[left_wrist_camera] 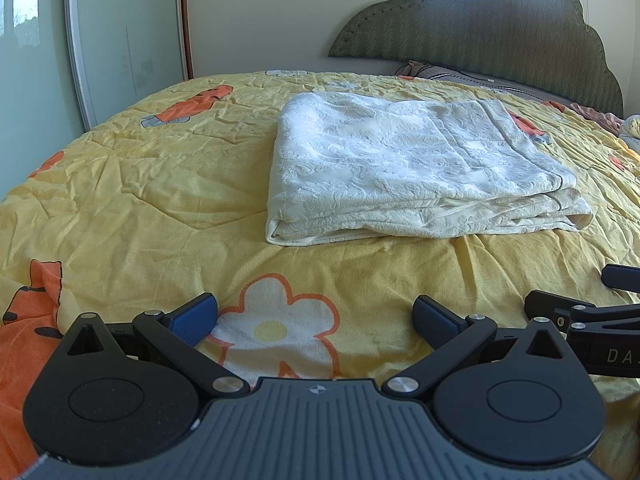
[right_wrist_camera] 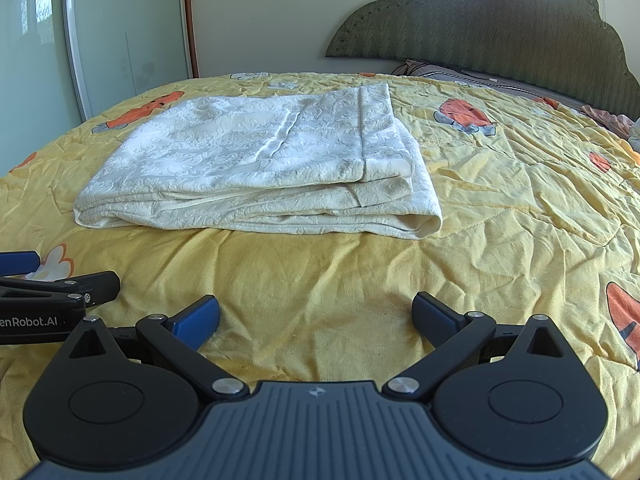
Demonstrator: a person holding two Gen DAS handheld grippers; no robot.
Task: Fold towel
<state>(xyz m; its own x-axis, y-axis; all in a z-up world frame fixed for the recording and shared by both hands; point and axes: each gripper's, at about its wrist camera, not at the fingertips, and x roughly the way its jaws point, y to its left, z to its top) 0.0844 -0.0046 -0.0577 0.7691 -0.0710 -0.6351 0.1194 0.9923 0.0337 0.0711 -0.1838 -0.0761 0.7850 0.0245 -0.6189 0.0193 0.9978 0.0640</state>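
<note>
Left wrist: folded embossed cream towel (left_wrist_camera: 416, 168); both claws (left_wrist_camera: 316, 320) (right_wrist_camera: 316, 320) spread apart, empty.

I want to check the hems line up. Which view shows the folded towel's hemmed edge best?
The right wrist view: the folded cream textured towel shows its hem strip along the right side and stacked layers in front. The left wrist view shows the towel's top and layered front, no clear hem.

I am in a home bedroom: under and ahead of my gripper spreads a bed with a yellow flowered quilt (right_wrist_camera: 500, 200), beyond it to my right a scalloped green padded headboard (right_wrist_camera: 500, 24) with pillows (right_wrist_camera: 440, 70), and to my left a sliding wardrobe door (right_wrist_camera: 124, 32).
</note>
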